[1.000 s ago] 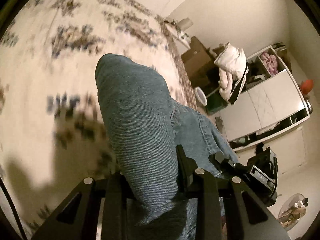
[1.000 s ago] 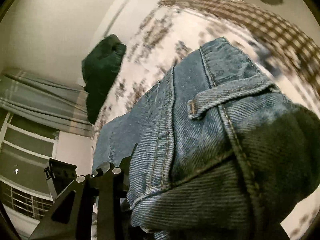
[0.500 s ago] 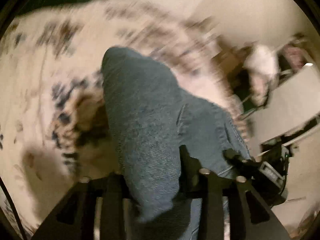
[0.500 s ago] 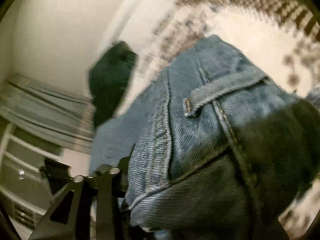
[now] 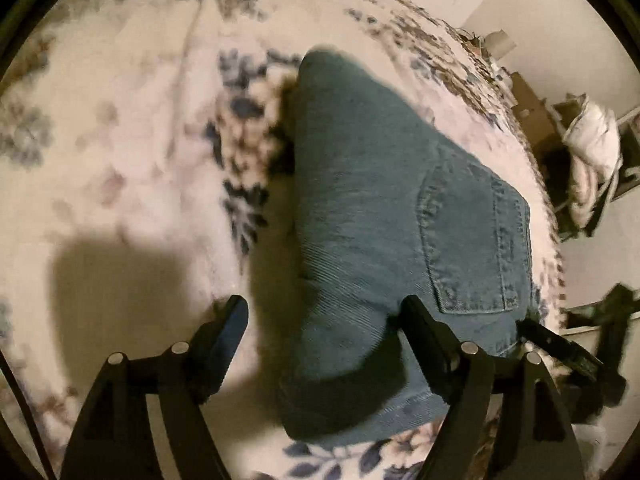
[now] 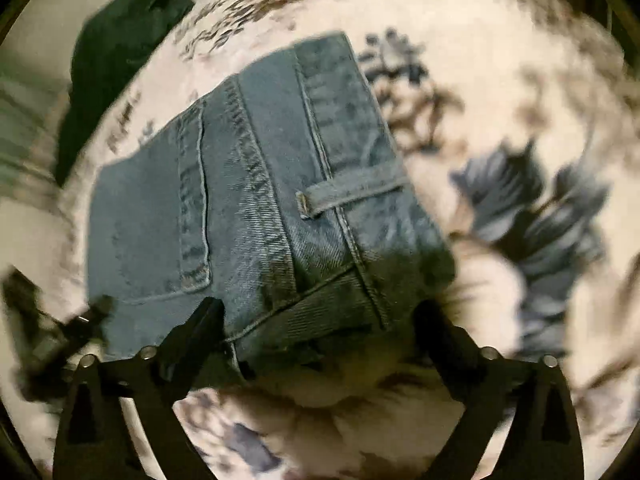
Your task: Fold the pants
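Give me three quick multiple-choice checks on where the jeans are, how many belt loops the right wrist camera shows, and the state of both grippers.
1. Where do the jeans lie?
A. on the floral bedspread
B. on the floor
C. over a chair

2. How many belt loops show on the waistband in the right wrist view?
A. none
B. one
C. three

3. How do the left gripper and right gripper stand?
A. both clamped on denim
B. only the left open
C. both open

Answers:
1 A, flowered bedding surrounds the denim.
2 B, a single loop crosses the band.
3 C, both jaws have just been opening; the denim lies between wide fingers, unpinched.
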